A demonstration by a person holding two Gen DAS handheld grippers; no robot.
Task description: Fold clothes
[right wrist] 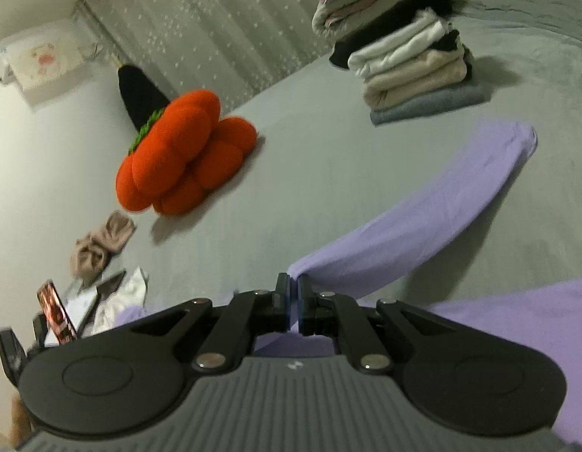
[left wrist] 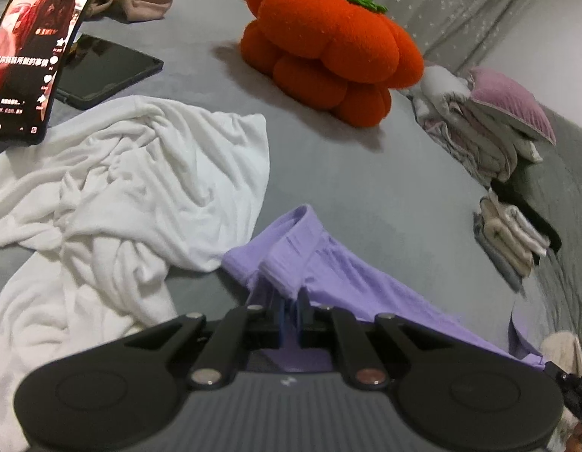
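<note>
Low in the left wrist frame, just right of centre, the left gripper (left wrist: pixel 291 297) has its fingers clamped on a ribbed edge of the purple garment (left wrist: pixel 328 267), which trails off toward the lower right over the grey bed (left wrist: pixel 366 173). To its left, filling the left half of the frame, lies a crumpled white garment (left wrist: pixel 114 188), its edge just beside the purple cloth. A lit phone (left wrist: pixel 31 45) stands at the upper left with a dark tablet (left wrist: pixel 102 71) lying beside it, and an orange pumpkin cushion (left wrist: pixel 328 45) sits at upper centre.

Bottom centre of the right wrist frame, the right gripper (right wrist: pixel 293 293) has its fingers pressed together on another bit of the purple garment (right wrist: pixel 422 211); a long sleeve (or a leg, hard to tell) stretches from there toward the upper right. A stack of folded clothes (right wrist: pixel 415 71) rests on the bed at upper right, well apart from the sleeve's end.
</note>
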